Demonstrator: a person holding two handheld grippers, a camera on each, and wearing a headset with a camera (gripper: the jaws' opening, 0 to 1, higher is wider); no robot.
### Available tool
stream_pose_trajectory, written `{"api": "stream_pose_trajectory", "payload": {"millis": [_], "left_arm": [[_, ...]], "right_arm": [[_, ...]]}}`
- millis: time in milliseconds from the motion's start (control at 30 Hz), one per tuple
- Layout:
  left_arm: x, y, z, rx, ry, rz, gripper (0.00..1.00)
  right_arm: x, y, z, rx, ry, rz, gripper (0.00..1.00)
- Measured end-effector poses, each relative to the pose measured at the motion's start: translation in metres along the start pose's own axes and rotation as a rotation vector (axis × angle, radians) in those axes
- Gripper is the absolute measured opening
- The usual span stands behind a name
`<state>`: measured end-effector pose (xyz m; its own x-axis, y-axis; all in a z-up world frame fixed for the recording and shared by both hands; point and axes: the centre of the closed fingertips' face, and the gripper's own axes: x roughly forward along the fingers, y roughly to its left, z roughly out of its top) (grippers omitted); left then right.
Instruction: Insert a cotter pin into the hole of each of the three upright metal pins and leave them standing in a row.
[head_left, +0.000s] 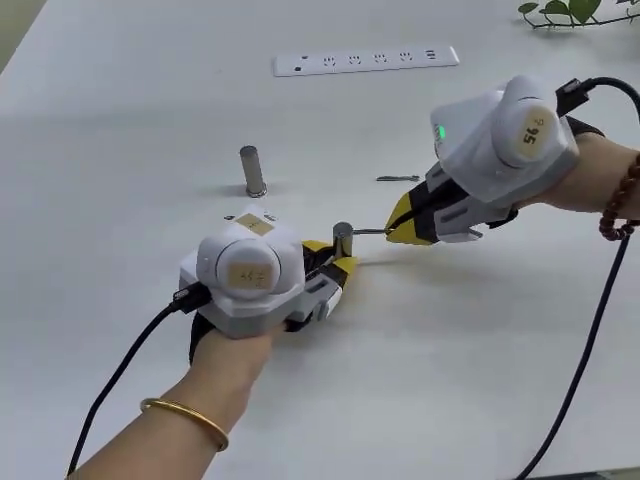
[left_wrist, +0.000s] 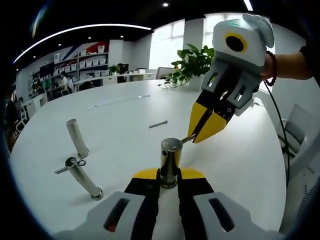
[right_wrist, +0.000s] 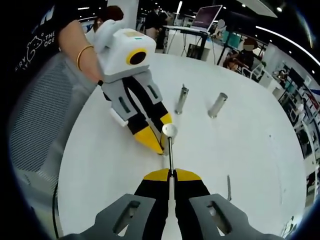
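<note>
Gripping the metal pin low on its shaft, the left claw is clenched on it and holds it upright on the white worktop. The right claw is clenched on a cotter pin, whose tip reaches that metal pin just below its head. Beyond the metal pin, to its left in the left gripper view, stand a bare second pin and a third pin with a fitted cotter pin through its top. A spare cotter pin lies on the worktop beyond the metal pin.
</note>
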<state>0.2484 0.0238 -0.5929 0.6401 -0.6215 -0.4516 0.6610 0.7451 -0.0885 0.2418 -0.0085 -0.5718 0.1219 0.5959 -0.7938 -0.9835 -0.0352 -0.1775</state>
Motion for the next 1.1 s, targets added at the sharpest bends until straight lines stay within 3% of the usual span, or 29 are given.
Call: {"api": "stream_pose_trajectory", "payload": {"millis": [267,500,600,1100], "left_arm": [[0.0,0.0,-0.001,0.007,0.002,-0.01,0.1],[0.001,0.0,-0.001,0.014,0.003,-0.007,0.1],[0.001,0.0,-0.001,0.014,0.002,-0.008,0.1],[0.001,0.001,-0.002,0.005,0.001,0.011,0.11]], "right_arm": [[-0.001,-0.002,0.004,-0.014,-0.032,0.003,0.0],[-0.002,-0.002,0.005,-0.022,-0.023,0.006,0.0],[-0.002,0.0,0.012,-0.014,-0.049,0.02,0.0],[0.004,0.001,0.024,0.002,-0.055,0.03,0.0]]}}
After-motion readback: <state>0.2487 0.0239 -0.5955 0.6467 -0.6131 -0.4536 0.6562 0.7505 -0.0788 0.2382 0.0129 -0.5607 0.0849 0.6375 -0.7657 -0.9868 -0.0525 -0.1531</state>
